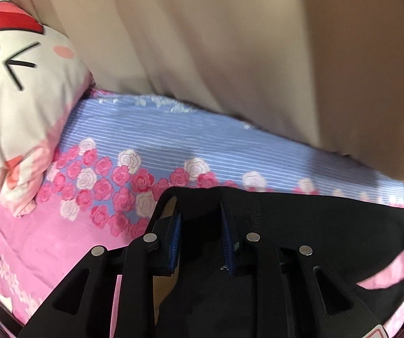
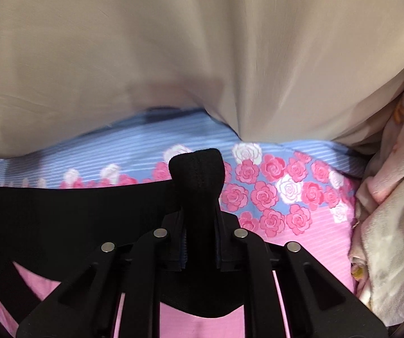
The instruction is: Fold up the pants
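Note:
The black pants point(image 1: 300, 219) hang lifted above a flowered bedsheet point(image 1: 145, 146), their upper edge stretched taut between my two grippers. My left gripper point(image 1: 200, 211) is shut on the left end of that edge, with dark cloth between its blue pads point(image 1: 173, 233). In the right wrist view the pants point(image 2: 61, 217) stretch away to the left. My right gripper point(image 2: 199, 225) is shut on the other end, and a bunched nub of black fabric point(image 2: 197, 169) pokes up past its fingertips. The rest of the pants hangs below, hidden behind the grippers.
A wide beige cloth point(image 1: 230, 42) fills the far side in both views point(image 2: 173, 42). A white and pink cartoon pillow point(image 1: 18, 84) lies at the left of the bed. A crumpled pale blanket point(image 2: 393, 197) lies at the right edge.

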Tool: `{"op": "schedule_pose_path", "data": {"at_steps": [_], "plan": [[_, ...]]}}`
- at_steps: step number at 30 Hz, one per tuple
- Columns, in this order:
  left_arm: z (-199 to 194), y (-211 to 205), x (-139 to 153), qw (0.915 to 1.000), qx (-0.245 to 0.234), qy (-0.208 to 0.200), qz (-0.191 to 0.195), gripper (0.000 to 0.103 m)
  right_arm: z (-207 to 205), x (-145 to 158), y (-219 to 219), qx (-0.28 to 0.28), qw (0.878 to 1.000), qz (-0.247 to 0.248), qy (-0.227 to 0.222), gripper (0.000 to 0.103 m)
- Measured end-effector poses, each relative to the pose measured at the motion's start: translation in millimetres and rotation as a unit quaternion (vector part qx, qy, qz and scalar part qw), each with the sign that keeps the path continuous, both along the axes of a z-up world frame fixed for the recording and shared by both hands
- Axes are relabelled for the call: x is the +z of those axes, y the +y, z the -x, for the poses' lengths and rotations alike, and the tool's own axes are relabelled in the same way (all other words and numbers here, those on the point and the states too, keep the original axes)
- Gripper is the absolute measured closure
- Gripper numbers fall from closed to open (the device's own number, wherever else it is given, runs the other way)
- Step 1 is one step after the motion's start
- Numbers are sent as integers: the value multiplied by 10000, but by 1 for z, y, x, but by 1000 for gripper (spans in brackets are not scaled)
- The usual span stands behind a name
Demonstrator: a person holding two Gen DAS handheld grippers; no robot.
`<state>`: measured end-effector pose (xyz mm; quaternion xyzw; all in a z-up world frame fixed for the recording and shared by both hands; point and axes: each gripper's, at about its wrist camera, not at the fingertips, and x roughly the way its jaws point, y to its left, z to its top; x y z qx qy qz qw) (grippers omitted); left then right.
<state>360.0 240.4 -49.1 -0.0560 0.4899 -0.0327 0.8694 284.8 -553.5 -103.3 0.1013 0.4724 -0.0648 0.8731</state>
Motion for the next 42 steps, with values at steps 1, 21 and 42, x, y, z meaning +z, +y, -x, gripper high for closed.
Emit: {"op": "schedule_pose_path", "data": {"at_steps": [1, 21, 42], "plan": [[12, 1, 10, 9999, -37, -95, 88, 81, 8, 8, -1, 27, 10000, 2, -74, 91], [284, 57, 1, 9993, -270, 194, 176, 81, 227, 30, 56, 526, 9970, 490, -296, 89], [298, 103, -31, 9812, 663, 726, -1659, 39, 383, -16, -25, -1982, 9783, -594, 120, 18]]}}
